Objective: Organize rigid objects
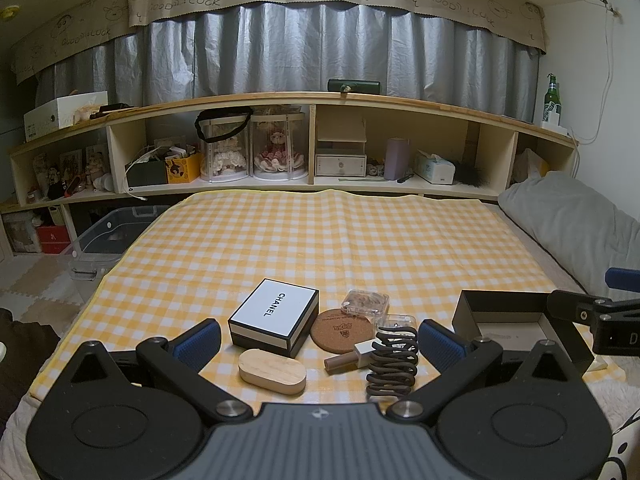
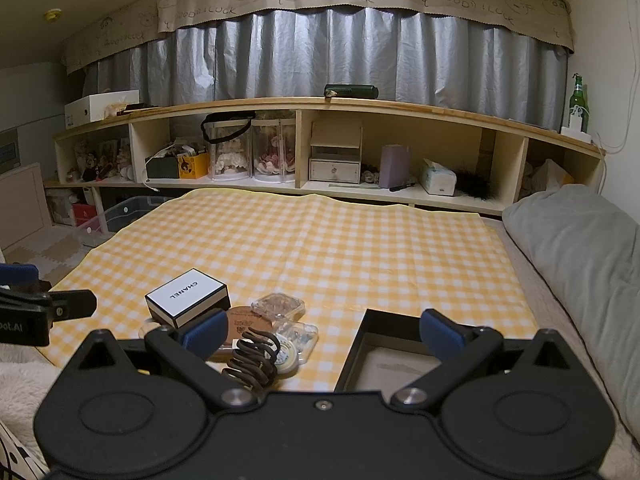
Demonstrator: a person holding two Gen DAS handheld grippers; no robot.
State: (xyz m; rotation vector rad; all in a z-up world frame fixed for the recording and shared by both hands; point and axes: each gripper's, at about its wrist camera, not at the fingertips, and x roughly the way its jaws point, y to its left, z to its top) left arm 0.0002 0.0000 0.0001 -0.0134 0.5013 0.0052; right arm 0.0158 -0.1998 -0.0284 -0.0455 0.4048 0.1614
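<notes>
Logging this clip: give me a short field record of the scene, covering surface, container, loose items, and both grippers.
surface: yellow checked cloth spread on a bed
container: open black tray, nothing visible in it, on the right side of the cloth
loose items: white box with black sides, oval wooden block, round cork coaster, clear plastic case, dark coiled spring piece, all grouped left of the tray
left gripper: open, holding nothing, behind the item group
right gripper: open, holding nothing, near the tray
task state: no item in the tray yet
</notes>
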